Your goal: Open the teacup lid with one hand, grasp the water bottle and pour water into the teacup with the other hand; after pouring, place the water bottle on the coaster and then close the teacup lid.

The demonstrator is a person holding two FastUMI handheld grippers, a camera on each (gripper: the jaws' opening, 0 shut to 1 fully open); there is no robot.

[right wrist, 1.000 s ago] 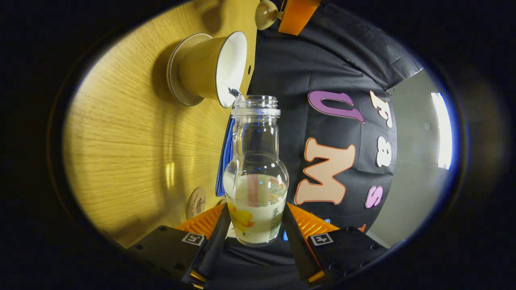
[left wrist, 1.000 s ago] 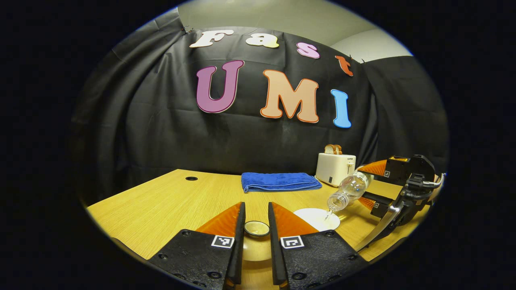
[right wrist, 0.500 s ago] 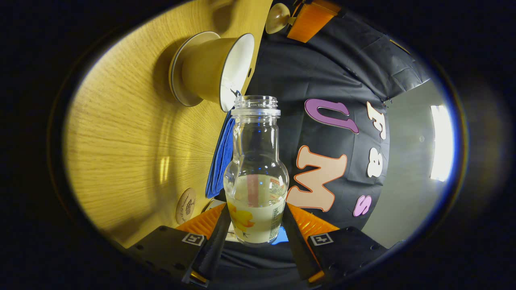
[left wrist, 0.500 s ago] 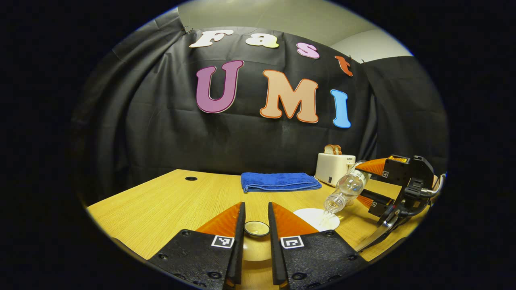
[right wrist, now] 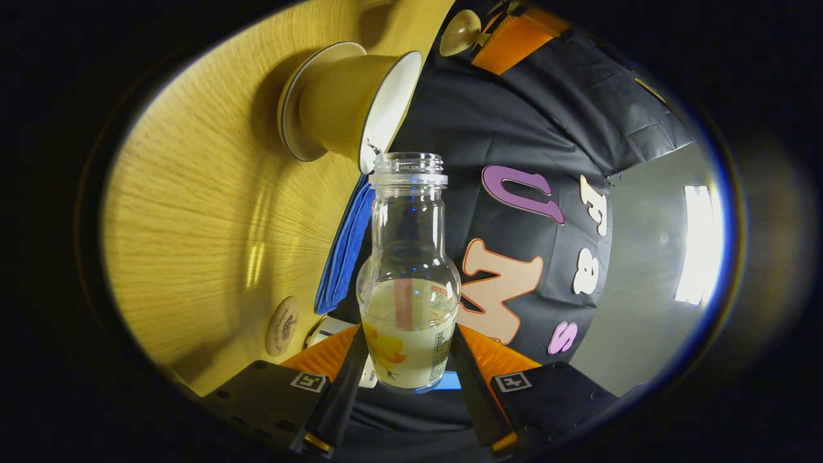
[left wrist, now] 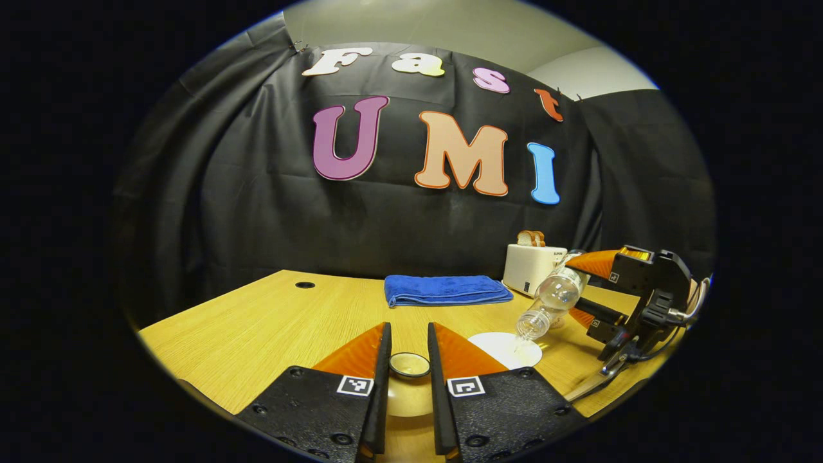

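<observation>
Your right gripper (right wrist: 404,379) is clenched on the water bottle (right wrist: 409,283), tipped mouth-down over the teacup (right wrist: 350,106) near the worktop's (left wrist: 257,321) right front edge. Your left gripper (left wrist: 409,360) grips the teacup lid (left wrist: 409,365) by its knob, held off near the front edge.

Risks, as I judge them: the mouth sits right at the cup's rim — drift outward and water lands on the wood. Tip further and the cup may overflow. The smooth bottle could also slip or twist between your fingers.

Count: one bottle, one teacup, one lid, one coaster (right wrist: 282,325), one blue towel (left wrist: 445,289) and one toaster (left wrist: 533,267) toward the back edge — two grippers.
</observation>
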